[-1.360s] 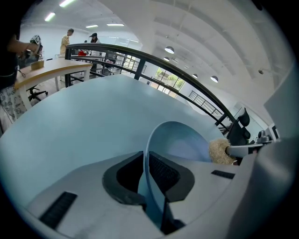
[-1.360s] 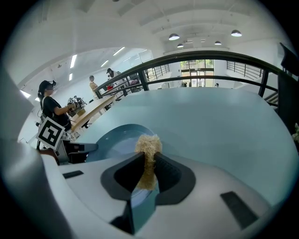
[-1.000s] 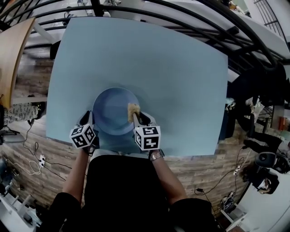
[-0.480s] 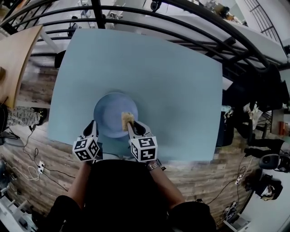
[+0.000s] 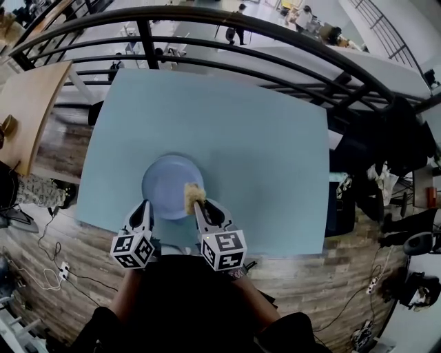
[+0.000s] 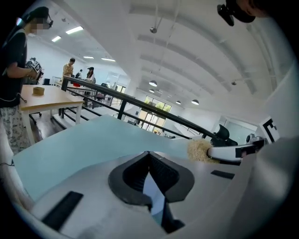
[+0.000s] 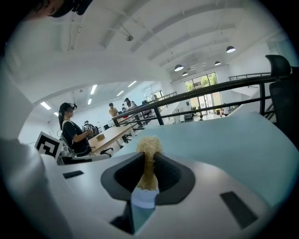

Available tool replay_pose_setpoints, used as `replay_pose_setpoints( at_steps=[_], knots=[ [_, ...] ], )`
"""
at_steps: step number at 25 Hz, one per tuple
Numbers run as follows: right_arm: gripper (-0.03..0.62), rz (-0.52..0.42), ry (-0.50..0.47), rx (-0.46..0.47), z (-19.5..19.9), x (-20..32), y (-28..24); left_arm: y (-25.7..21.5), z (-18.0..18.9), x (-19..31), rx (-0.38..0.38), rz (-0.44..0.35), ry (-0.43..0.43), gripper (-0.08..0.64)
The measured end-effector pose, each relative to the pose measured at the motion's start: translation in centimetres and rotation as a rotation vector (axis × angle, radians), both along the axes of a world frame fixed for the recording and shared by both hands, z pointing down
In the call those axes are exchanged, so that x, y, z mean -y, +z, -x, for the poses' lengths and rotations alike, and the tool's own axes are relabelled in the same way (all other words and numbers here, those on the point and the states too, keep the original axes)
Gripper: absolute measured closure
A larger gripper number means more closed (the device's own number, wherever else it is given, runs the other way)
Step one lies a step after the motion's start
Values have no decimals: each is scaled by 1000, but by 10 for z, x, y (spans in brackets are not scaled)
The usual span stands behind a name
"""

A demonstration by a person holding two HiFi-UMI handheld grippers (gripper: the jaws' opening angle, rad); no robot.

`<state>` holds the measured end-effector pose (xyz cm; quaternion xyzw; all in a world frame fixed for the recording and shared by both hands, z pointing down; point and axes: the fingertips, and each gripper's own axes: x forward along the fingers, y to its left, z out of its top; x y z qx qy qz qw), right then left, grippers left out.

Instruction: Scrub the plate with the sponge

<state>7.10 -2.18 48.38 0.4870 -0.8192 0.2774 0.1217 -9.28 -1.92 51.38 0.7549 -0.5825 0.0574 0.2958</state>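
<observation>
A round blue plate [image 5: 167, 180] lies near the front edge of the light blue table [image 5: 262, 152]. My right gripper [image 5: 195, 202] is shut on a tan, fibrous sponge [image 5: 192, 194], which rests over the plate's near right part. In the right gripper view the sponge [image 7: 148, 158] stands pinched between the jaws. My left gripper [image 5: 145, 207] is at the plate's near left rim. Its jaws meet at the tips, and I see nothing between them in the left gripper view, where the sponge [image 6: 199, 150] shows at the right.
Black railings [image 5: 207, 17] run behind the table's far edge. A wooden table [image 5: 31, 103] stands at the left, with people beside it [image 7: 74, 133]. Cables lie on the wood floor [image 5: 41, 276]. Most of the table beyond the plate is bare.
The sponge has slid from the plate's right side toward its near right part, carried by the right gripper. The left gripper stays at the plate's left rim. The head view has shifted.
</observation>
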Motion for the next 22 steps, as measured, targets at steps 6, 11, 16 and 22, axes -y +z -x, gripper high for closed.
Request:
replay_pose_setpoints(
  at_steps=[6, 11, 16, 22],
  knots=[
    [527, -69, -3, -16, -10, -15, -22, -40, -20, -10, -2, -101, 51, 557],
    [527, -125, 22, -15, -19, -28, -40, -64, -30, -26, 55, -174, 99, 557],
    [528, -224, 70, -5, -33, -31, -66, -77, -39, -32, 49, -212, 93, 557],
    [528, -306, 72, 18, -35, -38, -90, -98, -45, -37, 74, -273, 97, 557]
  ],
)
